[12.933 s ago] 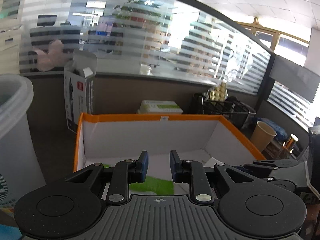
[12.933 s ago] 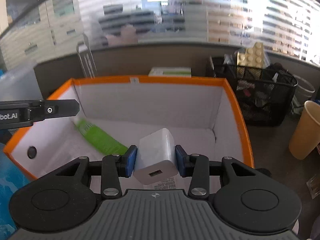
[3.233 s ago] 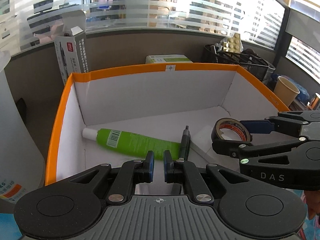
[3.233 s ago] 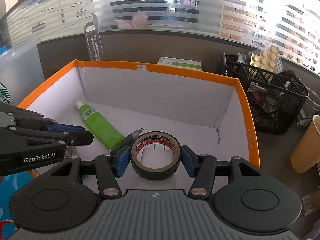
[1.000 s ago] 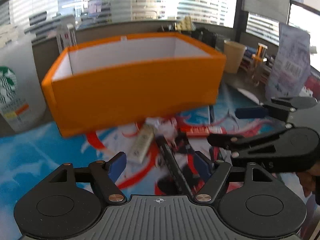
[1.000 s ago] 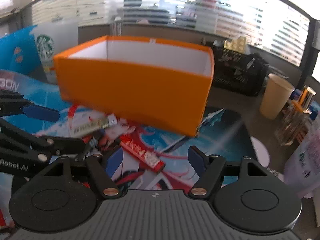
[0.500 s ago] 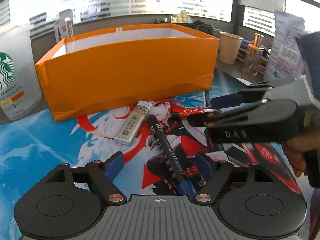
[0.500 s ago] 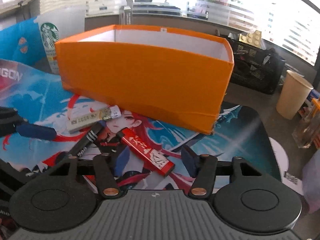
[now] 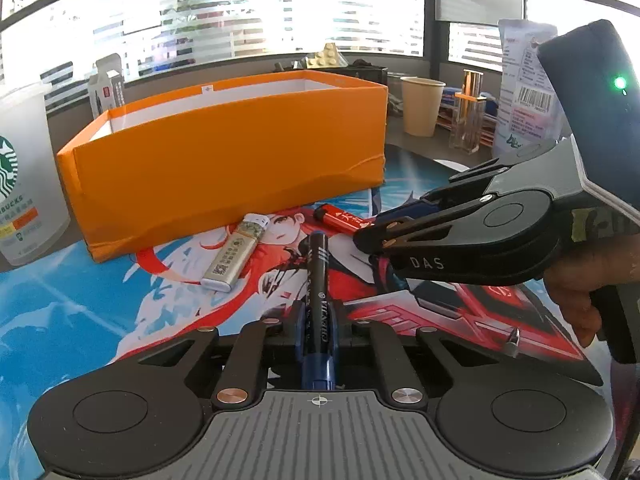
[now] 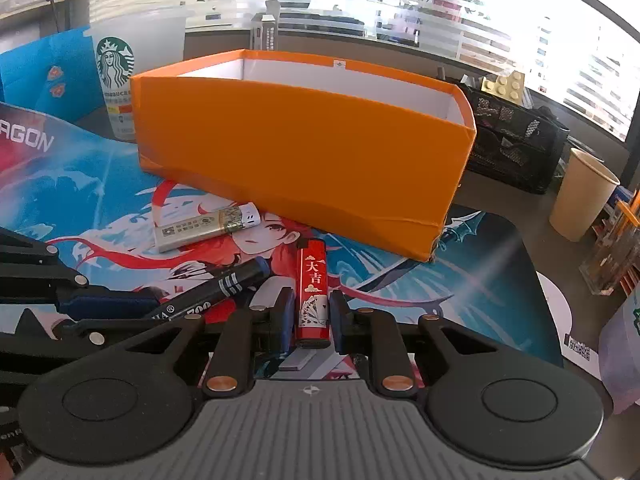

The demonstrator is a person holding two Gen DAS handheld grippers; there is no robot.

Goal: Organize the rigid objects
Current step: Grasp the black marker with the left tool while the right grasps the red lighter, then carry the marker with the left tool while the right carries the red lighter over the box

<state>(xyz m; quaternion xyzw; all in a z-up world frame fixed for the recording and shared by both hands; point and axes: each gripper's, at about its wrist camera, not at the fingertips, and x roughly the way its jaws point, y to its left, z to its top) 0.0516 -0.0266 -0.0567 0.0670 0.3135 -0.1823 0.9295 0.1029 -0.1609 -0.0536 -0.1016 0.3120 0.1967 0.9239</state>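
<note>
On the printed mat lies a black marker, and my left gripper has its jaws closing on the marker's near end, pads pressing it. The right wrist view shows the same marker angled in from the left. My right gripper is closing its jaws too, pads pressed on the near end of a red lighter that rests on the mat. A silver lighter lies loose just in front of the orange box. From the left wrist view, the right gripper reaches in over the red lighter.
A Starbucks cup stands left of the box. Behind and to the right are a black mesh basket and a paper cup. A person's hand holds the right gripper's handle. The mat covers the desk.
Both grippers went from wide open to closed: the left on the marker, the right on the red lighter. The left gripper also edged forward and down toward the mat.
</note>
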